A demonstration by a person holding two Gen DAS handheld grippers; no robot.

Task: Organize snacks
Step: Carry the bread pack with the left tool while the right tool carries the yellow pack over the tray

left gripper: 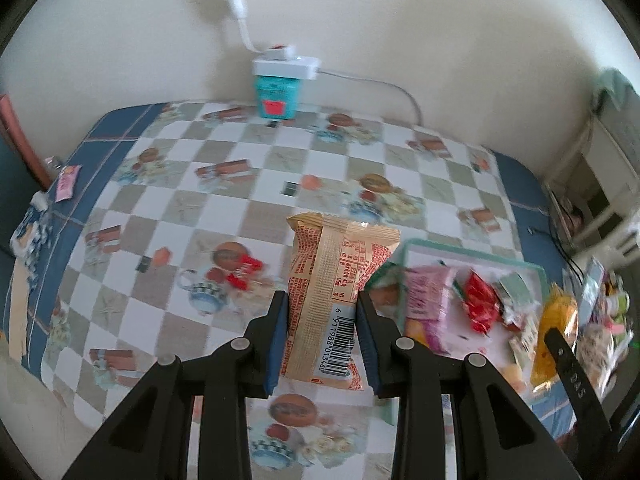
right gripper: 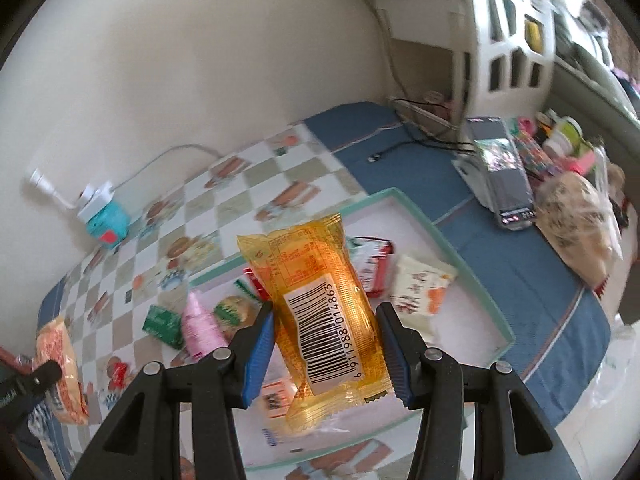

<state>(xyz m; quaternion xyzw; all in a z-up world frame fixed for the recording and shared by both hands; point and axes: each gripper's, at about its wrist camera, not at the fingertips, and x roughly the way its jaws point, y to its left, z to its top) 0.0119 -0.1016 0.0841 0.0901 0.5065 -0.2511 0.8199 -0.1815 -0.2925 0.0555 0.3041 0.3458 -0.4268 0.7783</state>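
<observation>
Right wrist: phone (right gripper: 505,178), cable (right gripper: 404,148) beside tray (right gripper: 472,276).

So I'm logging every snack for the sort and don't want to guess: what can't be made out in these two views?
- Left wrist view: the snacks in the tray are motion-blurred; labels unreadable.
- Left wrist view: the tan packet in the left tool shows only its back; print too small.
- Right wrist view: the orange packet in the right tool hides the snacks behind it.
- Right wrist view: the phone screen is too small to read.

We see a shiny, see-through orange plastic packet (right gripper: 328,312), a dull tan crinkly packet (left gripper: 332,300), and a smooth checked tablecloth (left gripper: 248,200) under them.
</observation>
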